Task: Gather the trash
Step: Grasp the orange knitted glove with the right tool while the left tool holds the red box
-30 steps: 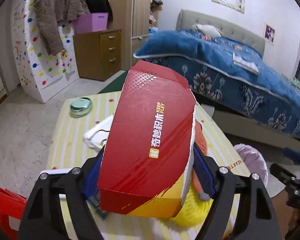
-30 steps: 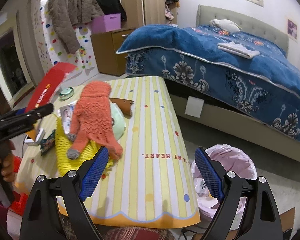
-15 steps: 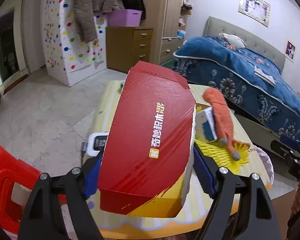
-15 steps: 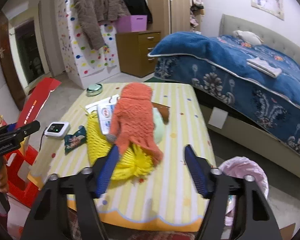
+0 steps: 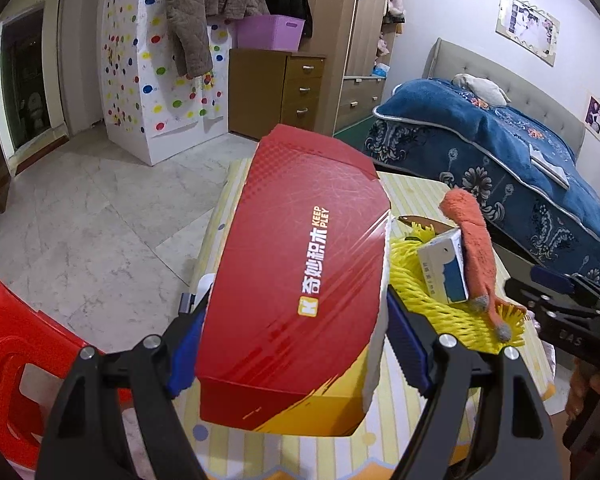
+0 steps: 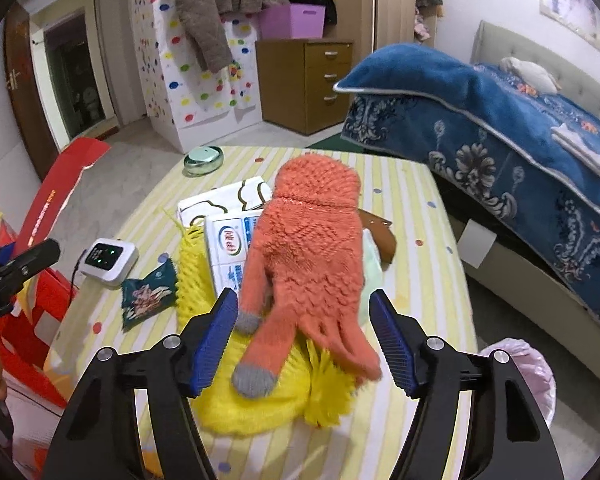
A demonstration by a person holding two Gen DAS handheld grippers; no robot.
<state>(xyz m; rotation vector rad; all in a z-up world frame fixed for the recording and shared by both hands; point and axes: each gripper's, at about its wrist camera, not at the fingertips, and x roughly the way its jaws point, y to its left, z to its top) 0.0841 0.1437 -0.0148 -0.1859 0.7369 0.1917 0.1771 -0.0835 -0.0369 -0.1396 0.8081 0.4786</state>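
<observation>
Between the blue pads of the left tongs (image 5: 292,344) sits the red cardboard box (image 5: 300,276), clamped across its short width, its long axis running toward twelve o'clock, away from the camera, out over the near edge of the yellow-striped desk (image 6: 412,216). In the right wrist view that same box shows at nine o'clock, off the desk's left side, above a red plastic stool (image 6: 28,320).

The right tongs (image 6: 303,340) are opening, the pads pressing on nothing; the orange knitted glove (image 6: 308,248) lies between and just beyond them, fingers pointing toward six o'clock, cuff toward twelve. It rests on a yellow foam net (image 6: 260,396), across a white-and-blue carton (image 6: 230,252). At ten o'clock lie a dark green snack wrapper (image 6: 148,296) and a small white device (image 6: 108,258).

A pink-lined trash bin (image 6: 536,376) stands on the floor at four o'clock, beside the desk's right edge. I judge the right hand nearer the bin, so the left must carry its box across the desk to drop it.
</observation>
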